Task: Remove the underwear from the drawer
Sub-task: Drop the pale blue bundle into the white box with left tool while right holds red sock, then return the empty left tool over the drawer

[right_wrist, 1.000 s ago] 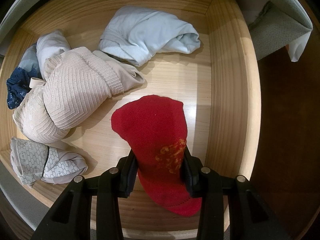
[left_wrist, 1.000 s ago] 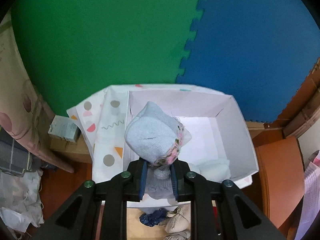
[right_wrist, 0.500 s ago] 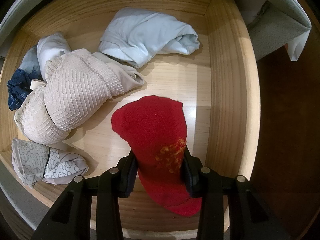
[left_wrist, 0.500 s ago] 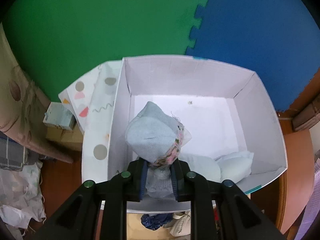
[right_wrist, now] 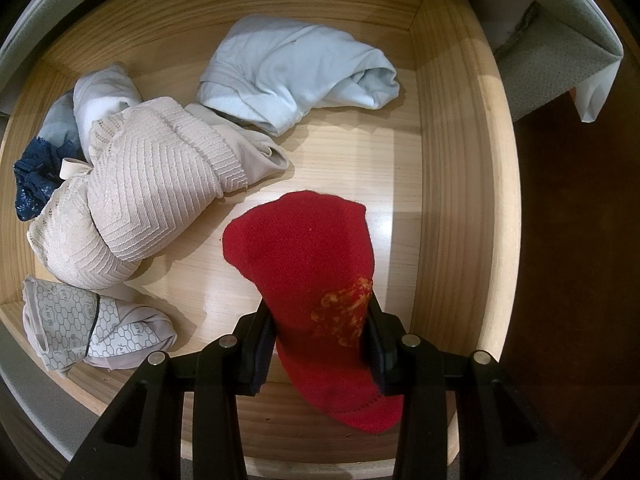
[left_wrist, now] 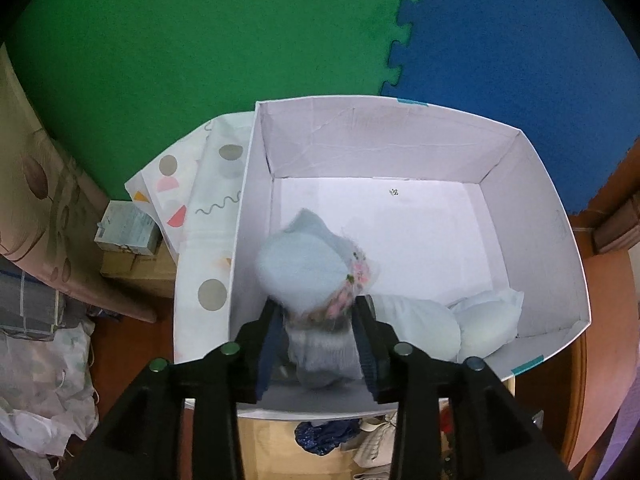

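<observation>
My left gripper (left_wrist: 316, 316) hangs over the near left part of a white cardboard box (left_wrist: 360, 140). Its jaws have spread apart around a pale blue sock with a pink floral band (left_wrist: 308, 264), which looks blurred. My right gripper (right_wrist: 320, 320) is shut on a red sock with an orange pattern (right_wrist: 304, 252) just above the floor of the wooden drawer (right_wrist: 452, 184). In the drawer lie a pale blue garment (right_wrist: 296, 72), a beige knit bundle (right_wrist: 136, 200), a grey honeycomb-print piece (right_wrist: 80, 328) and dark blue lace (right_wrist: 36, 180).
Pale blue folded items (left_wrist: 460, 324) lie in the box's near right corner. A patterned white cloth (left_wrist: 208, 200) drapes left of the box. Green (left_wrist: 200, 32) and blue (left_wrist: 520, 40) foam mats cover the floor beyond. A small carton (left_wrist: 128, 228) and laundry (left_wrist: 44, 356) sit at left.
My left gripper moved forward over the box, and its jaws have now spread, loosening the pale blue sock. My right gripper with the red sock has barely moved.
</observation>
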`<state>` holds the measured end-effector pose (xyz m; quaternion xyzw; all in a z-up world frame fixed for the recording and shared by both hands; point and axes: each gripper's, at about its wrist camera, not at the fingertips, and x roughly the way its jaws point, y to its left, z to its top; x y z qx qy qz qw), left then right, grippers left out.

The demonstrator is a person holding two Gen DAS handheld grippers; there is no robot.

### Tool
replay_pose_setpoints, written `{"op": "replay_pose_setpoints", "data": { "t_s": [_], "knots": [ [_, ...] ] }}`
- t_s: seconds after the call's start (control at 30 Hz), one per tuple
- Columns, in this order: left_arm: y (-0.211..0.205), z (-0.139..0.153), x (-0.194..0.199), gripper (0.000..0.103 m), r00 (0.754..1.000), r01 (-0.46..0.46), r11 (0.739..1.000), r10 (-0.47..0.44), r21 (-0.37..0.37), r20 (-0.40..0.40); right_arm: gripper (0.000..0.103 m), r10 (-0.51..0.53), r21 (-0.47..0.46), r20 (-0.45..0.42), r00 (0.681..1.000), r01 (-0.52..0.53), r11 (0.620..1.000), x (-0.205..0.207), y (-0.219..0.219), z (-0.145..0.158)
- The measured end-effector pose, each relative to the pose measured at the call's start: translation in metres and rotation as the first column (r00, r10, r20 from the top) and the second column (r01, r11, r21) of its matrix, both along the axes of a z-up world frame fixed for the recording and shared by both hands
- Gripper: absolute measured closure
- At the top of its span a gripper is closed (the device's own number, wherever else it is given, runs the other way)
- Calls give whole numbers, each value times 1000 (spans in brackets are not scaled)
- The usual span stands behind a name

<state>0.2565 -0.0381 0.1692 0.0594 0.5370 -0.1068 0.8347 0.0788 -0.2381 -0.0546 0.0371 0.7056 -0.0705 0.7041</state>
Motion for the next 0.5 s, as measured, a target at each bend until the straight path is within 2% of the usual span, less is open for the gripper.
{"op": "replay_pose_setpoints", "data": {
  "t_s": [0.17, 0.5],
  "knots": [
    [3, 8, -7, 58, 1000, 3, 1000, -3, -4, 19, 67, 2, -1, -2, 1000, -2, 1000, 1, -1, -2],
    [13, 28, -32, 57, 998, 15, 1000, -14, -8, 56, 67, 3, -2, -5, 1000, -3, 1000, 2, 0, -3]
  ]
}}
